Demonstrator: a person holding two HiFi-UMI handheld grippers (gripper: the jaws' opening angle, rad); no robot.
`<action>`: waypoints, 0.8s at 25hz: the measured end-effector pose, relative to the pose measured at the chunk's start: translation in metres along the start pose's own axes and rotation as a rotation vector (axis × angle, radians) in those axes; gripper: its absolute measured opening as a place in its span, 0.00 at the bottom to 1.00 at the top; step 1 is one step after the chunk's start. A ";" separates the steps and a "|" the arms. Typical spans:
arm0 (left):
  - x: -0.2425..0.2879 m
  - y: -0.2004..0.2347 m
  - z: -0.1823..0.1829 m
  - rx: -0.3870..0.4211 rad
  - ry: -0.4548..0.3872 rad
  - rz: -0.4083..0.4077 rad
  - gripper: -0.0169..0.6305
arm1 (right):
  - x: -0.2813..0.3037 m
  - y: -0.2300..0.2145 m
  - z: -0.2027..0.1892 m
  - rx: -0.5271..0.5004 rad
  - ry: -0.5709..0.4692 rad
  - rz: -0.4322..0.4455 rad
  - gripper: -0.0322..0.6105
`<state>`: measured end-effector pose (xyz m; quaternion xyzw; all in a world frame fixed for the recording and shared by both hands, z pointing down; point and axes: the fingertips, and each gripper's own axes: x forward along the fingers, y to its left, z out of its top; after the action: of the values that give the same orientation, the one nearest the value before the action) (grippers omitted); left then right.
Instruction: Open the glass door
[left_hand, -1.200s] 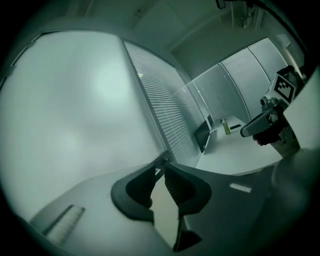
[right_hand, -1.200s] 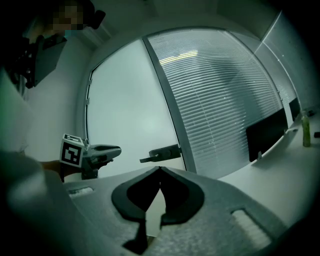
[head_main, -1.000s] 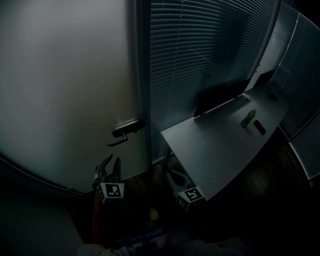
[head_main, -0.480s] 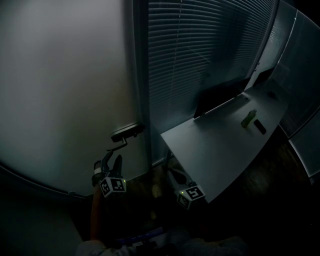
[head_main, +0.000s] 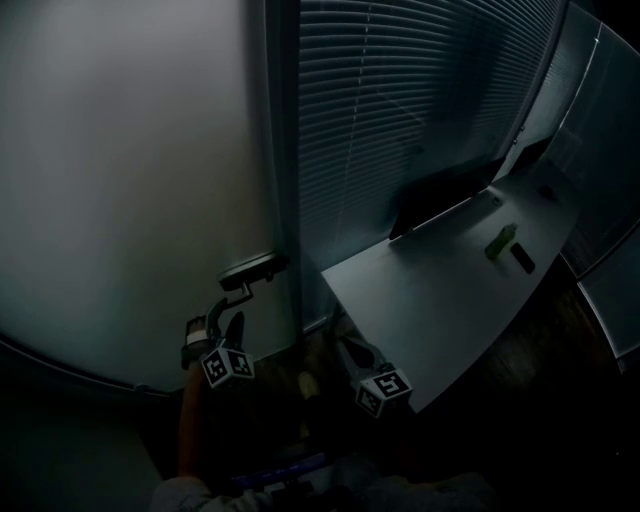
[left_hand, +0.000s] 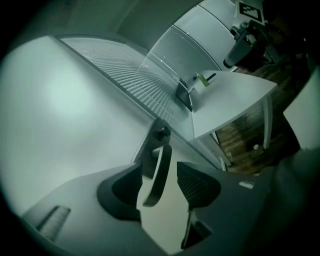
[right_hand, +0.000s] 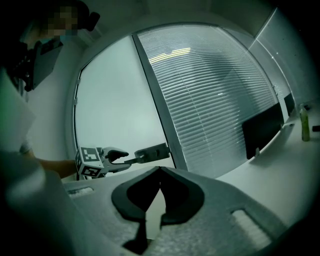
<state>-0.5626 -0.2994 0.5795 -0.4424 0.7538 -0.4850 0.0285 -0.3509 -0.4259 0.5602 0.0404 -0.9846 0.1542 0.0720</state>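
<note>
The left gripper (left_hand: 160, 172) is at the grasping step: its jaws are opening, and the door handle (left_hand: 163, 154) stands between them, not yet pinched. The handle sits at the right edge of the glass door (head_main: 130, 180). The next move probably needs the jaws to close on the lever and push it down. The right gripper (right_hand: 159, 194) has its jaws pressed together and holds nothing.

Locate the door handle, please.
Head view: the door handle sits on the glass door, right edge, its lever between the opening jaws of the left gripper.

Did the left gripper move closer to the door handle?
Yes. The left gripper has crept up toward the door handle; its jaws are opening, with the handle between them.
</note>
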 end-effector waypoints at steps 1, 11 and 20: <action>0.005 -0.001 -0.002 0.028 0.015 -0.006 0.37 | 0.002 -0.002 -0.001 0.006 0.006 -0.002 0.05; 0.031 -0.004 -0.009 0.102 0.067 -0.032 0.37 | 0.015 -0.021 -0.005 0.009 0.012 0.001 0.05; 0.044 -0.008 -0.012 0.142 0.099 -0.063 0.33 | 0.027 -0.029 -0.013 0.031 0.044 0.015 0.05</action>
<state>-0.5897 -0.3223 0.6091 -0.4384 0.7037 -0.5591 0.0073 -0.3734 -0.4510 0.5850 0.0305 -0.9805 0.1710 0.0918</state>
